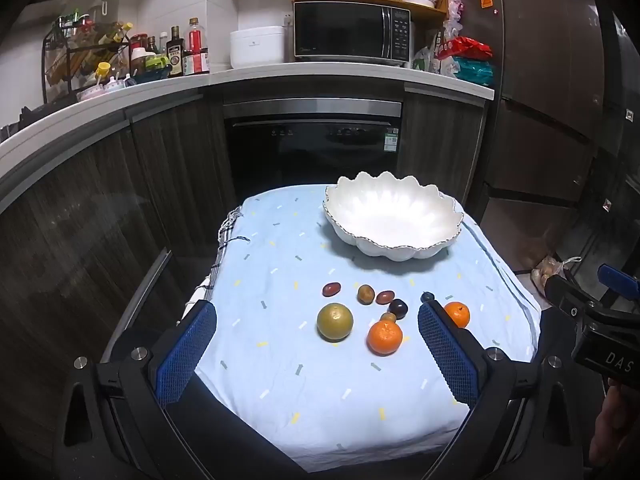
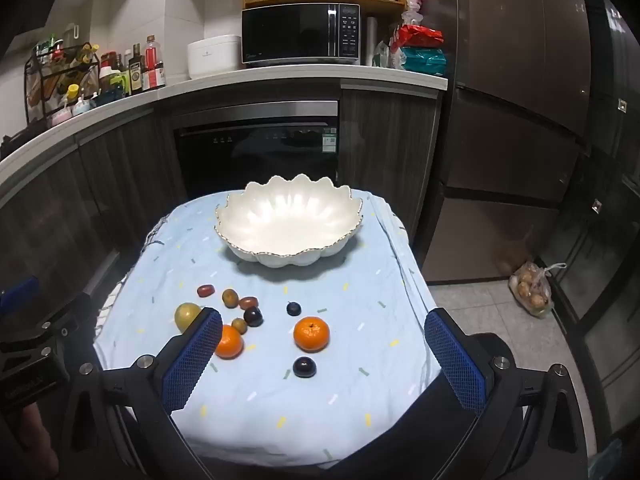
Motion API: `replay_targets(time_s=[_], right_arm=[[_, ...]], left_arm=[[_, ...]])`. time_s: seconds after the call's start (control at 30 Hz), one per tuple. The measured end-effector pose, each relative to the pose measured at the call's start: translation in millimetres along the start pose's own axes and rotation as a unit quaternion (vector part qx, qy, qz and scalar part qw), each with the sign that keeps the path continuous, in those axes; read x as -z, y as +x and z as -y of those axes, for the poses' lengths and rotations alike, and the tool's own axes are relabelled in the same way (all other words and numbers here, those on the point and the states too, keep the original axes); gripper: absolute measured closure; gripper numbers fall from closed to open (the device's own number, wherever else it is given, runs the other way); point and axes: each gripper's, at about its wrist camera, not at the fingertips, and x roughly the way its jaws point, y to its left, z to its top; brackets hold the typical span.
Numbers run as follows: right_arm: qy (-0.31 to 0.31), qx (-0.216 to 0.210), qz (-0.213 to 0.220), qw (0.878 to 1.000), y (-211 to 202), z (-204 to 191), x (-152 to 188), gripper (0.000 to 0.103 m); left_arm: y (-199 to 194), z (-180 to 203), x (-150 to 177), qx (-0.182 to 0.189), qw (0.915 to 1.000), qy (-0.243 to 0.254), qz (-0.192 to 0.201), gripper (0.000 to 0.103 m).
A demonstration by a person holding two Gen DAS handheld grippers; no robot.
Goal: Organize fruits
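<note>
A white scalloped bowl (image 1: 390,222) (image 2: 288,228) stands empty at the far side of a small table under a light blue cloth (image 1: 280,360) (image 2: 352,400). In front of it lie loose fruits: a green round fruit (image 1: 335,322) (image 2: 187,316), two oranges (image 1: 385,337) (image 1: 457,313) (image 2: 311,333) (image 2: 229,342), and several small dark and reddish fruits (image 1: 331,289) (image 2: 304,367). My left gripper (image 1: 317,354) is open above the near fruits. My right gripper (image 2: 323,360) is open above the table's near right part. Neither holds anything.
A kitchen counter (image 1: 120,96) with bottles, a rice cooker and a microwave (image 1: 352,34) runs behind the table. A built-in oven (image 1: 312,148) sits under it. A bag of produce (image 2: 532,290) lies on the floor at the right, by a dark fridge (image 2: 520,100).
</note>
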Motion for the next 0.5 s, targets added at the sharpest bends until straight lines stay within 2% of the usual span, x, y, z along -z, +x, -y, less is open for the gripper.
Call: replay_targets(time_s=[0.5], right_arm=[[-0.003,-0.001,-0.001,1.0,-0.6,-0.7,-0.5,0.0]], left_arm=[[4.8,1.2,5.3,0.013,0.9999,-0.005,-0.006,0.0]])
